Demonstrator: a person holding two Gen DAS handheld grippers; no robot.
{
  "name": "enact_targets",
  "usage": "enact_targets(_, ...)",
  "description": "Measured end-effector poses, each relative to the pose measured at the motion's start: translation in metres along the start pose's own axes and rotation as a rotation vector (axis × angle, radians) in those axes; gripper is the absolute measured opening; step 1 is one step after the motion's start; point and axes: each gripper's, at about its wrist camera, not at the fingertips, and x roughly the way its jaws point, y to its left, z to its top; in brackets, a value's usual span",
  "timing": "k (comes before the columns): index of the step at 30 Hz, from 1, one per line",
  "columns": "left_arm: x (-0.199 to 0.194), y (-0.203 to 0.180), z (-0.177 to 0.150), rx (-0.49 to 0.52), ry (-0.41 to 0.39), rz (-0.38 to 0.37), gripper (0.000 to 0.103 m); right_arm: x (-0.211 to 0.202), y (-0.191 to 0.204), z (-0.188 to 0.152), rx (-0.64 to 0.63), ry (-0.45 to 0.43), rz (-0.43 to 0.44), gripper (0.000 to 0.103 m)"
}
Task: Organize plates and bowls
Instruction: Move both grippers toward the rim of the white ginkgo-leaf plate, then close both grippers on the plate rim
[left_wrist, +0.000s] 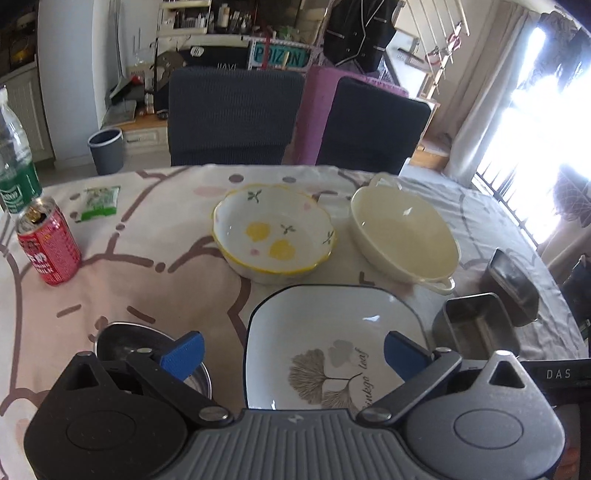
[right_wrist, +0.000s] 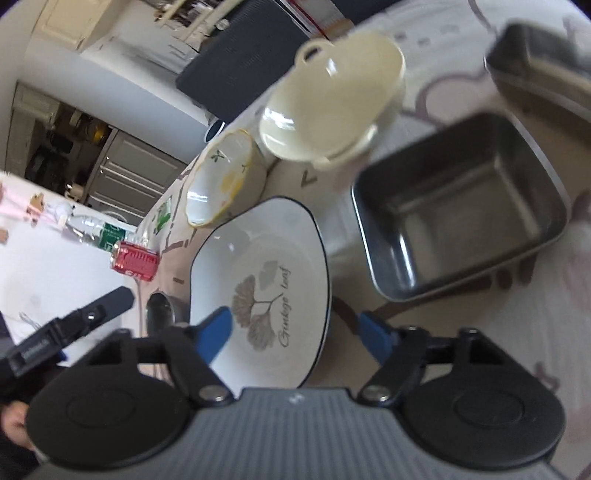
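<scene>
A square white plate (left_wrist: 332, 332) with a dark rim and a ginkgo leaf print lies nearest on the patterned tablecloth. My left gripper (left_wrist: 293, 354) is open above its near edge: the left pad hangs beyond the plate's left rim, the right pad over its right side. In the right wrist view my right gripper (right_wrist: 295, 332) is open astride the plate (right_wrist: 258, 273), one pad over its inside and one outside its right rim. Behind the plate stand a yellow-rimmed flowered bowl (left_wrist: 275, 234) (right_wrist: 221, 181) and a cream two-handled bowl (left_wrist: 404, 236) (right_wrist: 332, 99).
A round steel bowl (left_wrist: 122, 339) sits left of the plate. Two rectangular steel containers (left_wrist: 476, 325) (left_wrist: 511, 284) stand to its right. A red can (left_wrist: 48, 247), a water bottle (left_wrist: 16, 166) and a green packet (left_wrist: 98, 203) occupy the far left. Two dark chairs (left_wrist: 236, 118) back the table.
</scene>
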Motion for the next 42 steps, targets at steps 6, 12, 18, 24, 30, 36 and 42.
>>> enact_targets(6, 0.019, 0.006, -0.003, 0.006, 0.043, 0.025, 0.081, 0.019, 0.003, 0.006, -0.007, 0.002, -0.035, 0.045)
enact_targets(12, 0.029, 0.013, -0.006, -0.014, 0.067, 0.038, 0.067, 0.034, 0.012, 0.006, -0.065, -0.009, -0.156, 0.005)
enact_targets(18, 0.04, 0.008, -0.014, 0.004, 0.112, 0.054, 0.059, 0.027, 0.01, 0.011, -0.112, -0.028, -0.188, 0.005)
enact_targets(24, 0.054, 0.007, -0.02, 0.002, 0.143, 0.087, 0.048, 0.03, 0.014, 0.019, -0.155, -0.03, -0.205, 0.005)
enact_targets(30, 0.066, 0.004, -0.024, 0.006, 0.167, 0.112, 0.036, 0.04, 0.016, 0.027, -0.19, -0.022, -0.209, 0.007)
enact_targets(36, 0.065, 0.014, -0.031, -0.054, 0.166, 0.126, 0.018, 0.05, 0.023, 0.031, -0.265, -0.036, -0.222, 0.009)
enact_targets(42, 0.052, 0.01, -0.042, -0.113, 0.125, 0.137, 0.016, 0.048, 0.031, 0.024, -0.352, -0.018, -0.246, 0.009)
